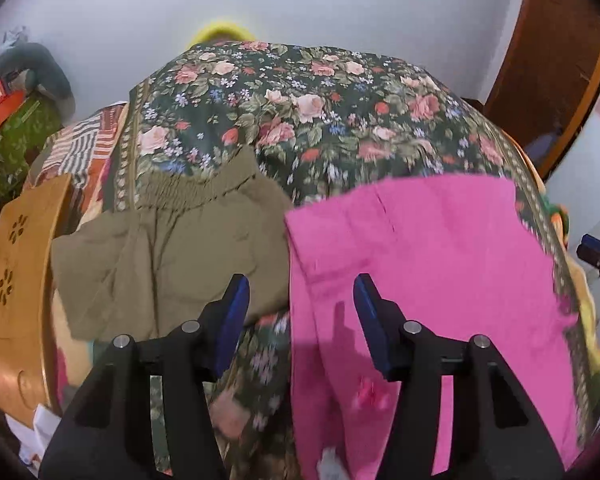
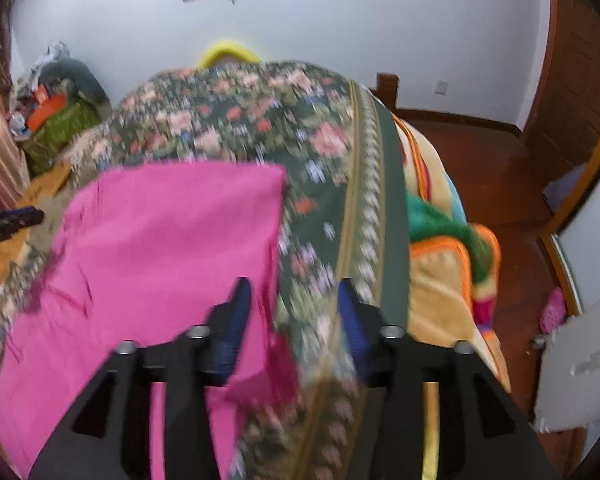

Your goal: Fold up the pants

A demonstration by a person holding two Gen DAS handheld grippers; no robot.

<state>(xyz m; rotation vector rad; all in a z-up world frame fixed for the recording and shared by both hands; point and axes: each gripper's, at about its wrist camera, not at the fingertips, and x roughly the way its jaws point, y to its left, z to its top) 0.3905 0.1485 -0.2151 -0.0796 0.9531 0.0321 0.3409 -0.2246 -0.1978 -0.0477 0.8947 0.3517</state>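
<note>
Pink pants (image 1: 428, 256) lie folded flat on our floral bedspread (image 1: 300, 112), beside olive pants (image 1: 172, 248); our left gripper (image 1: 300, 300) hangs spread above them, empty; our right gripper (image 2: 294, 304) likewise, over their edge.

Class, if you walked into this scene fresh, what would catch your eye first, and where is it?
The bright pink pants lie folded on the floral bedspread, right of the olive-green pants. Both grippers, left gripper and right gripper, hover open above the pink edges.
</note>
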